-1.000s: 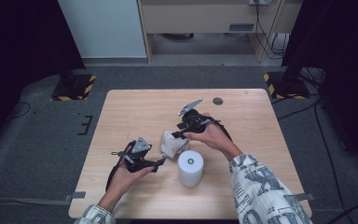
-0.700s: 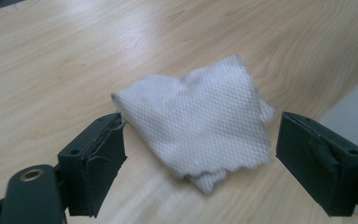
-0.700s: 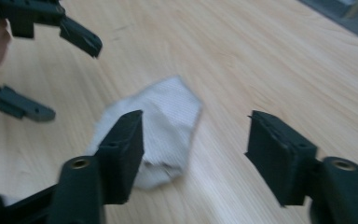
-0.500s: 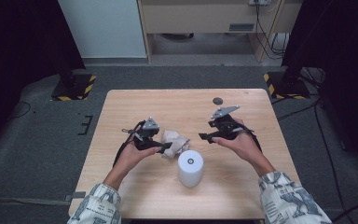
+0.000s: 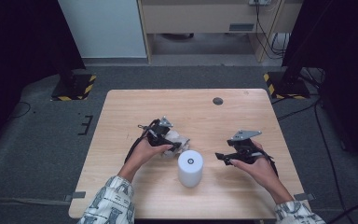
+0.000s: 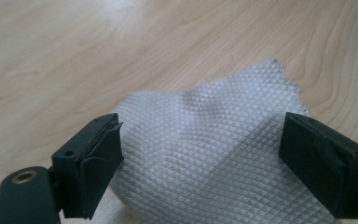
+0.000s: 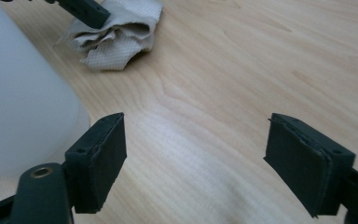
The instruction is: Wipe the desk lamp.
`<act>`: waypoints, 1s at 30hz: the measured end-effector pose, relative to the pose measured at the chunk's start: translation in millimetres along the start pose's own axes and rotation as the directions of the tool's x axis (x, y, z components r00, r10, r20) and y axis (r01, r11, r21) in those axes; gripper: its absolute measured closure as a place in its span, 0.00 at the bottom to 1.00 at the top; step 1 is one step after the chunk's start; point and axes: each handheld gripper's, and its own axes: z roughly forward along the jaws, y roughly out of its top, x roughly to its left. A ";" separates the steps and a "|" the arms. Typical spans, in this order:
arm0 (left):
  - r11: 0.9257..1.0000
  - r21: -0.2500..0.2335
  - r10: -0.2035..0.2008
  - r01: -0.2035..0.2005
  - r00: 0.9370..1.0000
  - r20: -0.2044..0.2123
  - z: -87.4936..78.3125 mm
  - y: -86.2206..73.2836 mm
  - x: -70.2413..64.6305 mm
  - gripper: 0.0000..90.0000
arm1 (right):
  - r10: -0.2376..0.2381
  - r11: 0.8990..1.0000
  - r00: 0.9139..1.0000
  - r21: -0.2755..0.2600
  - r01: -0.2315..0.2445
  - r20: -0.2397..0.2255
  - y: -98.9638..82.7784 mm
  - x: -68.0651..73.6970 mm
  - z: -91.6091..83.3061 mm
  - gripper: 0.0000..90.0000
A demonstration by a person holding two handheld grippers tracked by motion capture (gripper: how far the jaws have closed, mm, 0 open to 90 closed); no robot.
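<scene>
A crumpled white paper towel (image 5: 181, 141) lies on the wooden table (image 5: 135, 107) left of centre. My left gripper (image 5: 170, 140) is over it. In the left gripper view the towel (image 6: 223, 98) spans the gap of that gripper (image 6: 203, 130), whose jaws stand wide on either side without squeezing it. A white paper towel roll (image 5: 189, 169) stands upright in front of the towel. My right gripper (image 5: 220, 157) is to the right of the roll. Its jaws have just been opening, and the gripper (image 7: 198, 135) has only bare wood between them. The roll (image 7: 18, 93) and towel (image 7: 116, 32) lie ahead.
A small dark round disc (image 5: 217, 101) sits near the table's far edge. Black stands with yellow-striped feet (image 5: 74, 86) flank the table on the floor. One jaw of the left gripper (image 7: 84, 11) shows at the top of the right gripper view.
My right gripper let go of the towel and swung right and back toward the person, opening as it went. My left gripper moved right onto the towel.
</scene>
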 end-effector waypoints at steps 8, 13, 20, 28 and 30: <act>0.999 0.037 -0.004 0.004 1.000 0.004 12.5 -5.2 -0.1 0.15 | -0.020 1.000 1.000 -0.005 0.020 -0.016 -2.8 9.0 -0.9 0.22; 0.999 0.026 0.018 -0.018 1.000 -0.014 16.2 -11.7 -3.5 0.16 | -0.030 0.999 0.999 -0.016 0.030 -0.025 -2.4 14.3 -3.2 0.22; 1.000 -0.001 0.027 -0.027 0.999 -0.019 7.0 -16.9 -9.3 0.61 | -0.043 0.999 0.999 -0.032 0.042 -0.032 -1.8 22.6 -10.7 0.22; 0.999 -0.030 0.026 -0.026 1.000 0.015 -9.2 -15.6 -11.2 0.86 | -0.060 0.997 0.994 -0.056 0.055 -0.086 -3.7 36.1 -18.2 0.20; 0.998 -0.051 0.023 -0.022 1.000 0.020 -16.4 -14.3 -11.7 0.86 | -0.074 0.996 0.992 -0.067 0.067 -0.106 -2.4 41.9 -20.0 0.18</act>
